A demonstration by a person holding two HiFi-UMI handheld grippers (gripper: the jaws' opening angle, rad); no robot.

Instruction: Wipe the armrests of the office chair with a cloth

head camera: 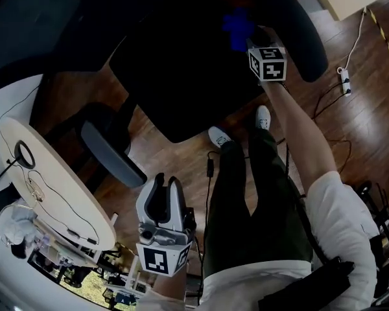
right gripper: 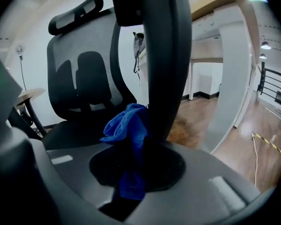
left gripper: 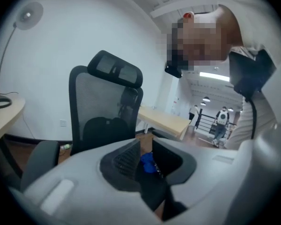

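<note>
Cloth (right gripper: 126, 125), blue and soft, sat bunched in your right tongs (right gripper: 133, 168), which were clamped on its lower folds, with its loose top against the dark armrest (right gripper: 164, 55) of the office chair (left gripper: 105, 107). It looked light and floppy, likely to fold as it dragged, so a pinch near its middle suited it. Your left tongs (left gripper: 147, 162) were closed on nothing, beside your legs.

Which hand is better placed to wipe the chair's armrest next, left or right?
Right: the right gripper holds the blue cloth beside an armrest; the left gripper is shut and empty.
</note>
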